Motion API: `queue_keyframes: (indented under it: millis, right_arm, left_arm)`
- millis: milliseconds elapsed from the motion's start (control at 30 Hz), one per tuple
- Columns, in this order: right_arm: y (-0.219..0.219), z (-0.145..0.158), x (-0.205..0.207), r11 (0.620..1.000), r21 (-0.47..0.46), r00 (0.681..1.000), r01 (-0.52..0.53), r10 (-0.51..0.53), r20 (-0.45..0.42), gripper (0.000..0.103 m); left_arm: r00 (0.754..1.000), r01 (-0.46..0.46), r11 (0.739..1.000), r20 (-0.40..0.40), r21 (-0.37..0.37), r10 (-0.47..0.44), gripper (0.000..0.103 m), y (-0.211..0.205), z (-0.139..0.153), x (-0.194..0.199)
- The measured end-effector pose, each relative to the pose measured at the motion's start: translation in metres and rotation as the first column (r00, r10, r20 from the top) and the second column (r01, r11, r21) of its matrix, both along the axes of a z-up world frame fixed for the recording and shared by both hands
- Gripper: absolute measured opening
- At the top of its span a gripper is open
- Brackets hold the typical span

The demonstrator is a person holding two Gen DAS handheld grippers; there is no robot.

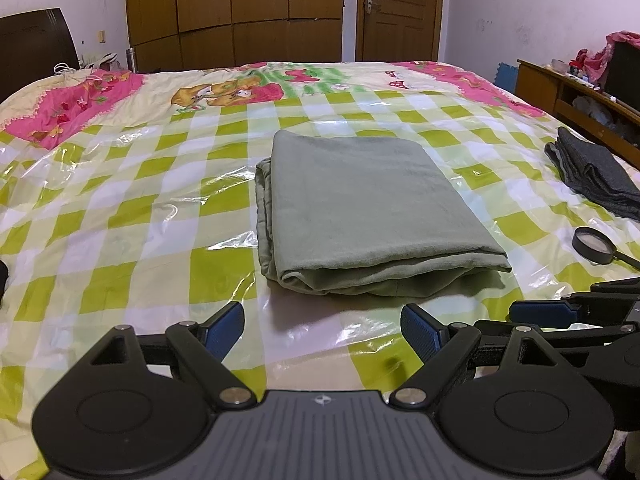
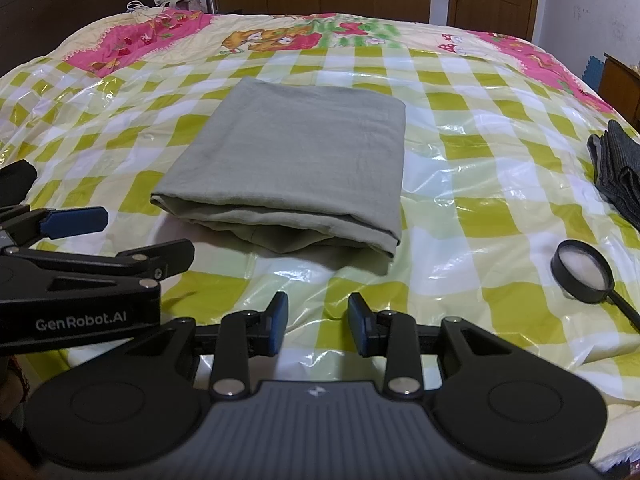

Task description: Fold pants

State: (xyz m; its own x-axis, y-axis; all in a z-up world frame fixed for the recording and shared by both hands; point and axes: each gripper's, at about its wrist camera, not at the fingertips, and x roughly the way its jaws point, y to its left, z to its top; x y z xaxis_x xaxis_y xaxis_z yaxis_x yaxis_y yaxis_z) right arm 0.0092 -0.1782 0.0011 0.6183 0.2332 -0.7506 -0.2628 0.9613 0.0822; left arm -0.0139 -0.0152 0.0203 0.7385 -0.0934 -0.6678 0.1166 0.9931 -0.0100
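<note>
A bed (image 1: 120, 208) under glossy green-checked plastic carries the folded grey-green pants (image 1: 360, 204) at its middle. A dark folded garment (image 1: 592, 172) and a magnifying glass (image 2: 584, 276) are cut off at the right edge. Both the left hand-held gripper (image 1: 322, 330) and the right hand-held gripper (image 2: 318, 324) hover agape and empty, short of the pants.

Even light, plastic glare, fisheye edges.

Pants (image 1: 360, 204): matt, soft green cloth. Bed cover (image 1: 120, 208): glossy clear plastic sheet over checked fabric, wrinkled. Wardrobe (image 1: 236, 12): brown wood; gripper pads (image 2: 278, 324): ribbed blue.
</note>
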Motion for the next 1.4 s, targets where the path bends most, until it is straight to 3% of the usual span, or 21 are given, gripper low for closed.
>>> queue_keyframes:
  millis: [1400]
  right_arm:
    - [-0.0010,-0.0046,-0.0002,1.000,-0.024,1.000,0.006,-0.006,-0.006,0.034]
  left_arm:
    - [0.998,-0.050,0.998,-0.045,0.026,0.051,0.096,-0.0016,-0.0049,-0.0025]
